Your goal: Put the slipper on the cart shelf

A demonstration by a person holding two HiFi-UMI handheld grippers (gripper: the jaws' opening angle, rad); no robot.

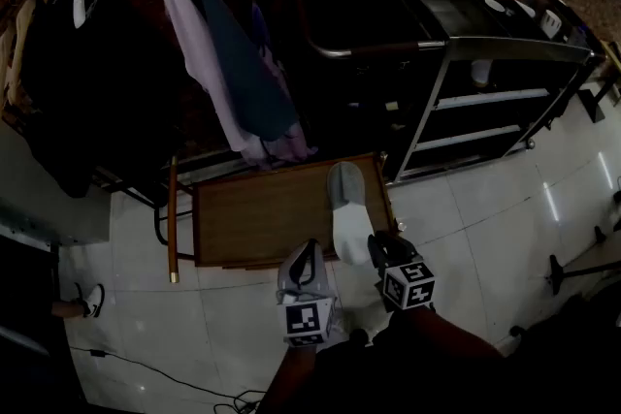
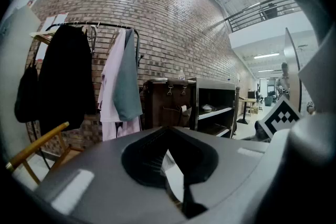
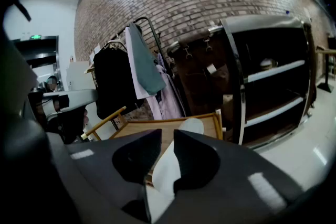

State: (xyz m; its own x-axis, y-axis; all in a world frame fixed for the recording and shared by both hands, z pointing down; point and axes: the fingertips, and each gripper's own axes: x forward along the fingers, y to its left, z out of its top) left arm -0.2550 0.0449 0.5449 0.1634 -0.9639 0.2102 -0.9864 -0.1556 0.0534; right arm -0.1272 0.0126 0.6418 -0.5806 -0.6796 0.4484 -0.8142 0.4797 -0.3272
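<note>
My right gripper [image 3: 168, 136] has its fingers pinching the heel end of the slipper [image 1: 347, 218]. Its toe lies on the low wooden tabletop [image 1: 252, 218] and its heel hangs past the edge. It looks light, soft and floppy, so I would hold firmly at the stiffer sole edge. The left gripper [image 2: 168, 129] has its fingers pressed together, apparently holding nothing. I count one slipper and one cart [image 1: 485, 44], which has two light shelves.

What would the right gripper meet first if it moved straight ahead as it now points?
Shut on the slipper, the right gripper points over the wooden table; beyond it, probably the hanging pink garment or the brown case behind. Depth is unclear.
</note>
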